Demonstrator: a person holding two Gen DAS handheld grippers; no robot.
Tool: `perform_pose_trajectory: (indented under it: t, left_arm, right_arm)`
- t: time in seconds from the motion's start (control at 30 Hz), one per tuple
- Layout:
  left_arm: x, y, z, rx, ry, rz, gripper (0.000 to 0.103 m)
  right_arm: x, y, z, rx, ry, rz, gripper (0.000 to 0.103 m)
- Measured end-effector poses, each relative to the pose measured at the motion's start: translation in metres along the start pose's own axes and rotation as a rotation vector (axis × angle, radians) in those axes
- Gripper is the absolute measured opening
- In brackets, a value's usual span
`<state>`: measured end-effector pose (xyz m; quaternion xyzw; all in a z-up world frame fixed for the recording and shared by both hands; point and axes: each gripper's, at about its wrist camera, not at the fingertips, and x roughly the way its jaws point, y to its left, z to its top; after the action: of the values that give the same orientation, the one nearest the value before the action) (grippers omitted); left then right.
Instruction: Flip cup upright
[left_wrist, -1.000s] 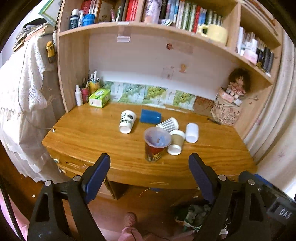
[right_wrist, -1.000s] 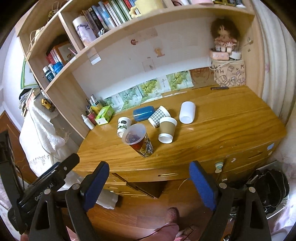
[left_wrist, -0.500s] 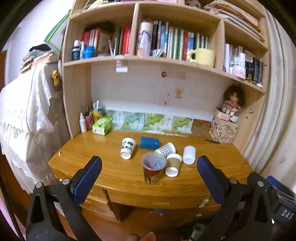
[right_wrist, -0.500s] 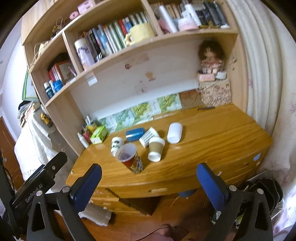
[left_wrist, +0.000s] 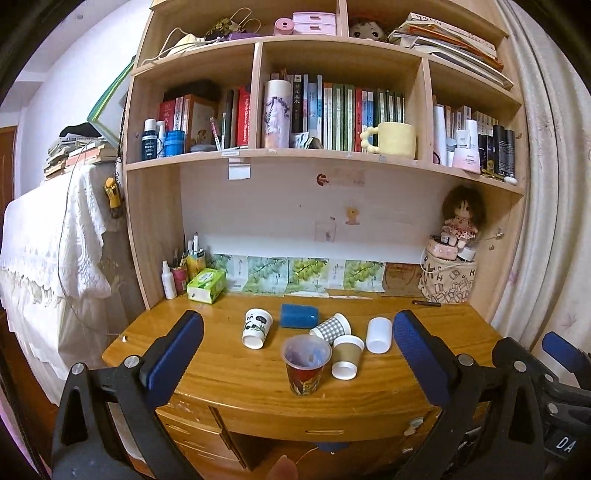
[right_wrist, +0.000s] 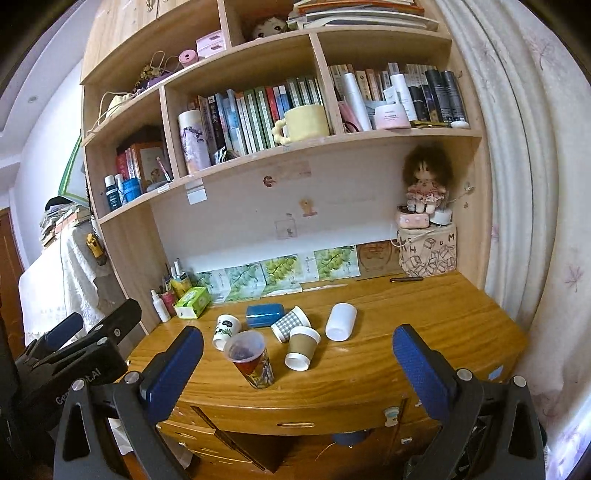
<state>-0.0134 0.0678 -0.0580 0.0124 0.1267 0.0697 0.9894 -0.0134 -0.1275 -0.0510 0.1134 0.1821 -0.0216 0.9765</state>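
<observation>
Left hand-held gripper: held spread wide, nothing gripped, lower frame.
Right hand-held gripper: likewise spread wide and empty.
Red patterned cup: seen upright, lower centre, near the desk front edge.
Brown-sleeved paper cup: seen on its side, just right of the red patterned cup.
Other cups: grouped behind.

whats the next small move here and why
Probably bring the right tool, open and empty, forward to the brown sleeved cup. It lies on its side nearest the desk edge, while the red printed cup already stands upright. Both tools hang back off the desk.
</observation>
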Motion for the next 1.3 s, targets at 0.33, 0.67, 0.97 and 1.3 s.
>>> perform_pose_trajectory:
  t: [0.33,0.67,0.97,1.3]
  left_arm:
    - [0.011,-0.006,0.002,0.010,0.013,-0.037,0.103]
    - [0.020,-0.013,0.003,0.026,0.039,-0.097,0.103]
    - [0.024,-0.014,0.003,0.022,0.049,-0.100,0.103]
    - [0.025,-0.015,-0.001,0.013,0.066,-0.101,0.103]
  right_arm:
    - [0.006,-0.002,0.004,0.002,-0.003,-0.011,0.103]
    - [0.011,-0.007,0.005,0.016,0.003,-0.034,0.103]
    - [0.014,-0.008,0.006,0.025,0.008,-0.042,0.103]
    - [0.016,-0.010,0.003,0.027,0.023,-0.040,0.103]
